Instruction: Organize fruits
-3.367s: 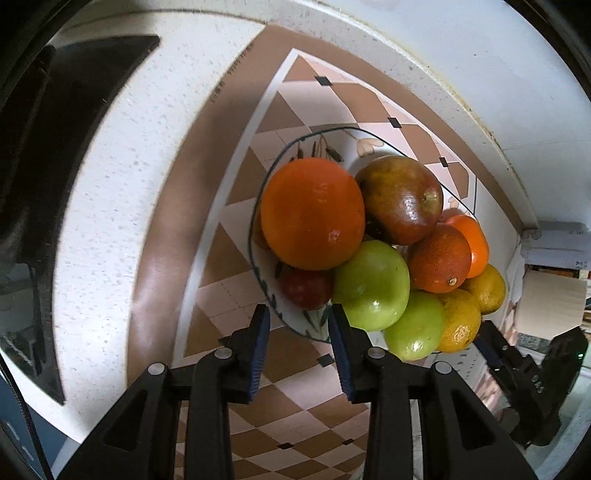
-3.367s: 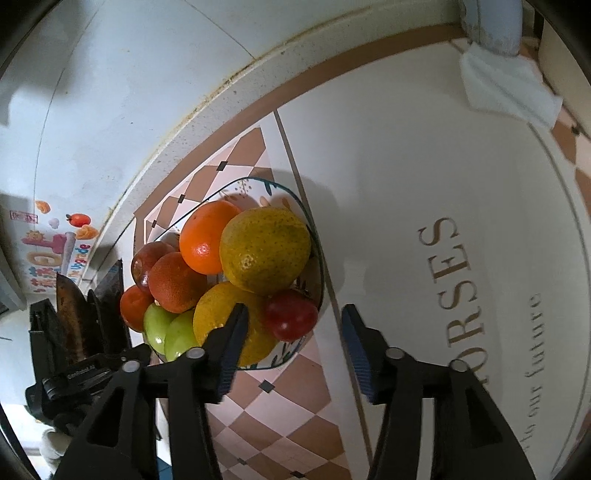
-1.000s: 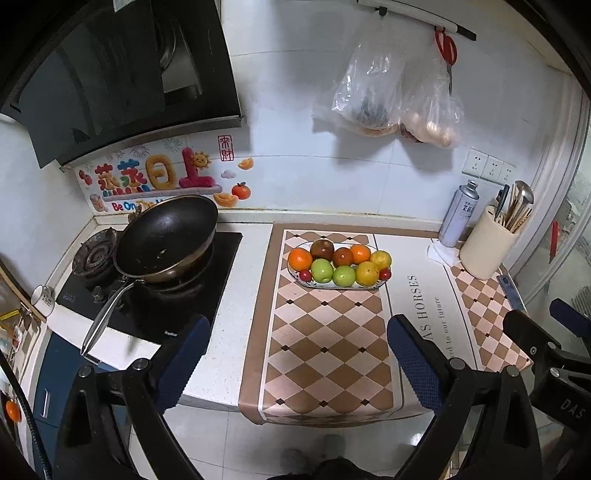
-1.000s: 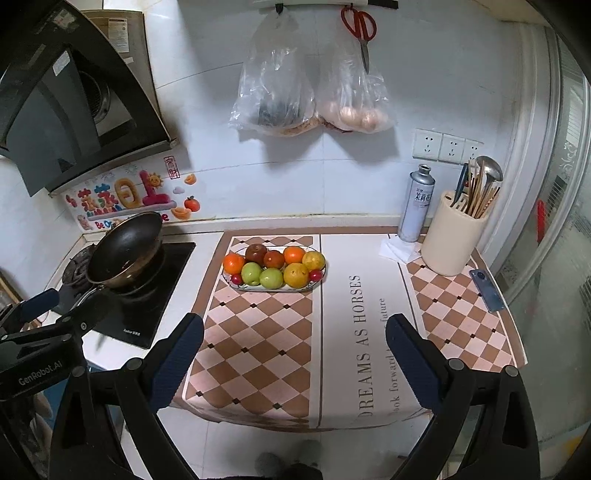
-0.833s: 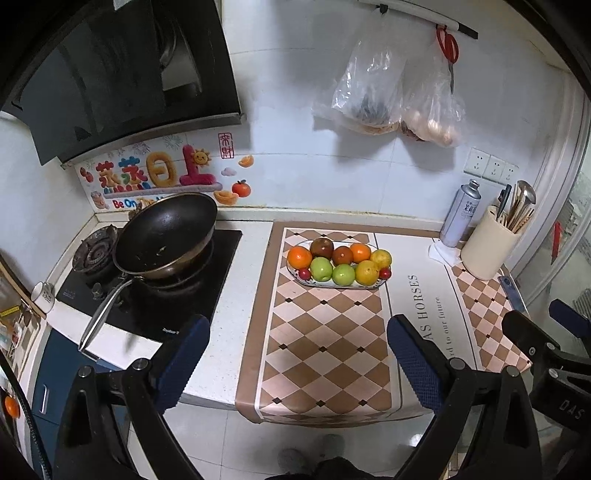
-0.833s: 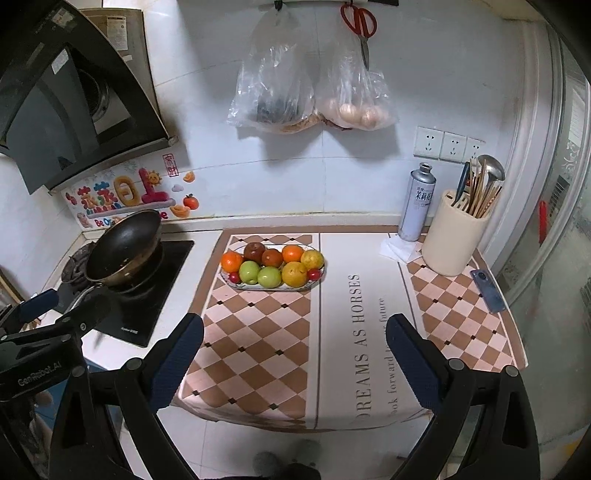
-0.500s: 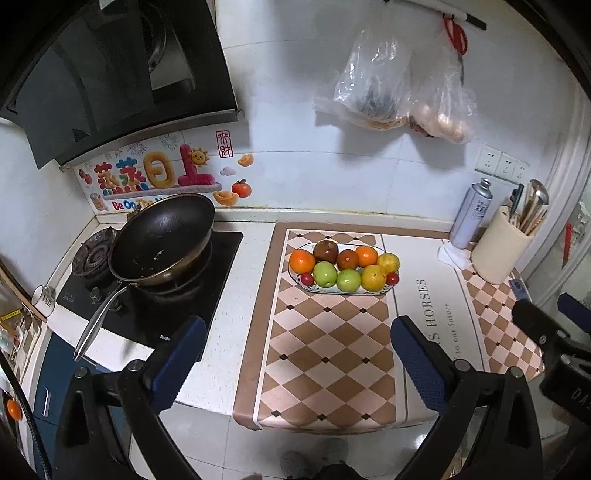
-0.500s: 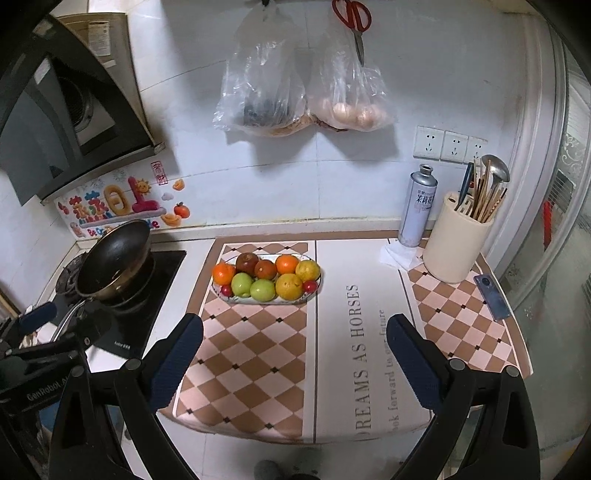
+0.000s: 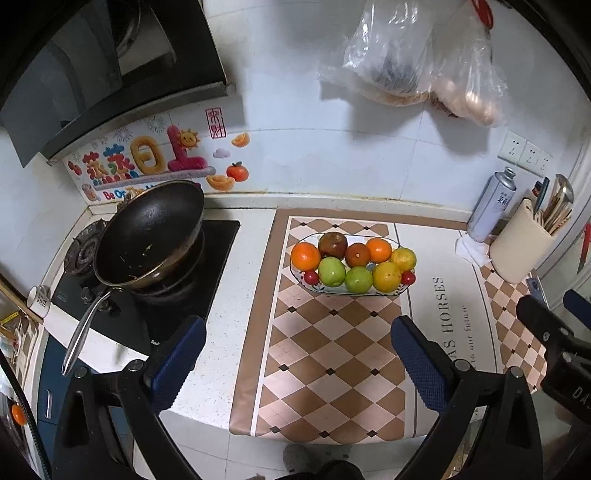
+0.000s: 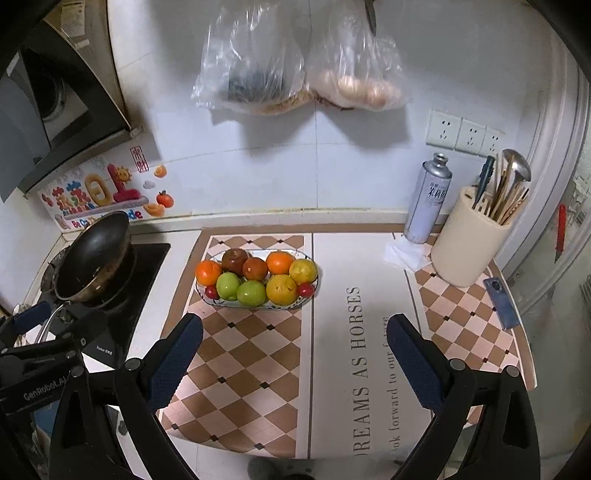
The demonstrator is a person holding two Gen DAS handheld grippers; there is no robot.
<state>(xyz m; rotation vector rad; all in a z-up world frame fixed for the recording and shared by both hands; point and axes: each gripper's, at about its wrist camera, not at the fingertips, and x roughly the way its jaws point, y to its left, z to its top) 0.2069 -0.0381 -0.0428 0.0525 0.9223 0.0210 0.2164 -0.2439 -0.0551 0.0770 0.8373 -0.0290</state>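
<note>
Having pulled well back from the fruit plate, left tool and right tool hung released, empty; sorting looked finished.

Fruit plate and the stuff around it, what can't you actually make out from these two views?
- Fruit plate: its floor is hidden under the fruit in both views.
- Left plastic bag: dark contents blurred behind crinkled film in both views.
- Spray can: label print too small in both views.
- Scissors: cut off by the right wrist view's top edge.
</note>
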